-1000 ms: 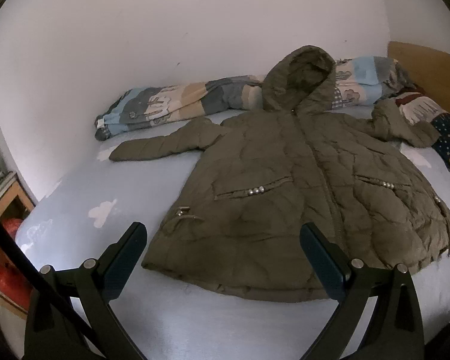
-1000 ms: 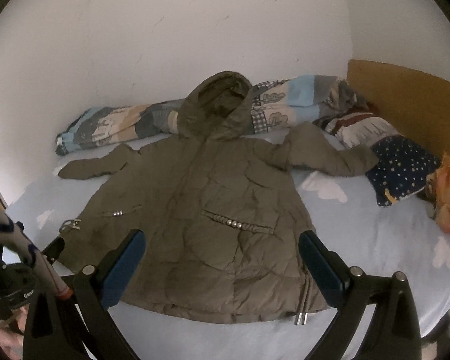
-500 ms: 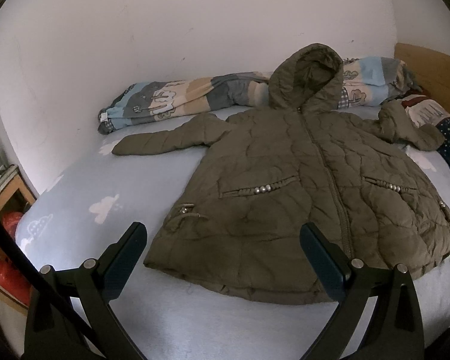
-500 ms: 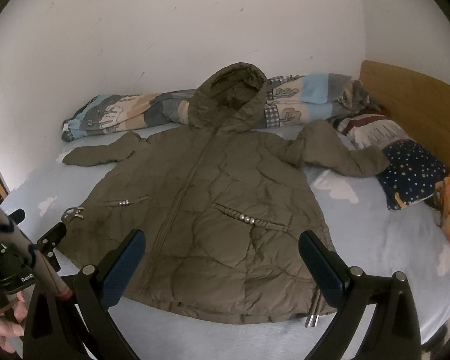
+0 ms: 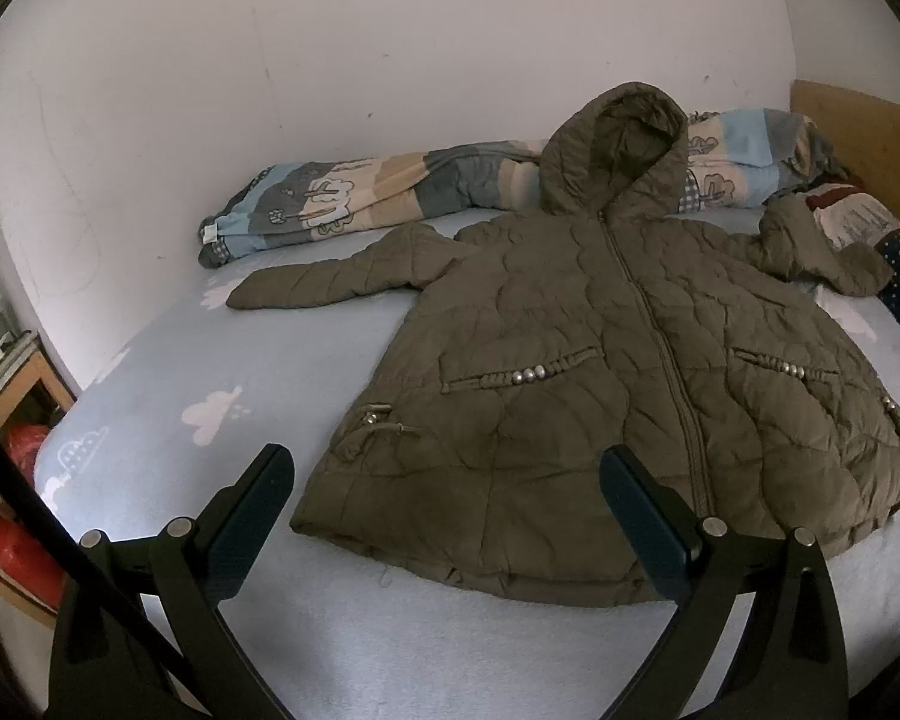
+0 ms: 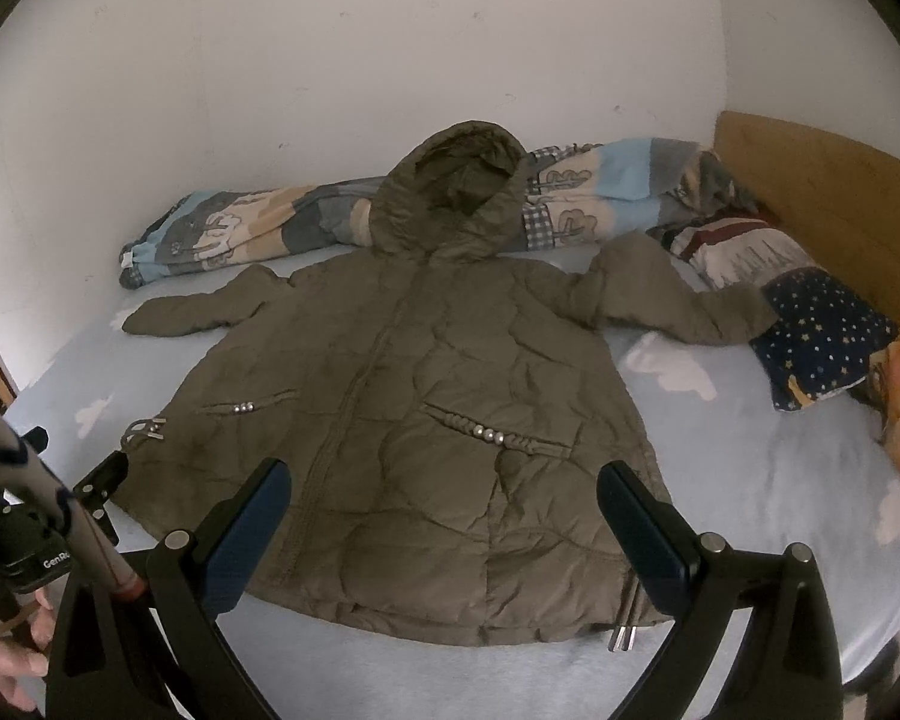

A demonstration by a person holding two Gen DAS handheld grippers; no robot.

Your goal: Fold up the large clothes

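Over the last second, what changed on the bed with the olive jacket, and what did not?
Both open grippers, left and right, edged closer to the olive quilted hooded jacket, gripping nothing. The jacket stayed spread flat on the pale blue sheet, sleeves out, zipped.

The jacket lies mid-frame on the bed, hood against the rolled blanket behind it (pillows at right).

A plain white wall fills the upper frame, scuffed with faint marks; a pale blue bed sheet with white cloud prints covers the bed below; a wooden headboard stands at right; wooden shelving sits at the left edge; the light is dim and even.
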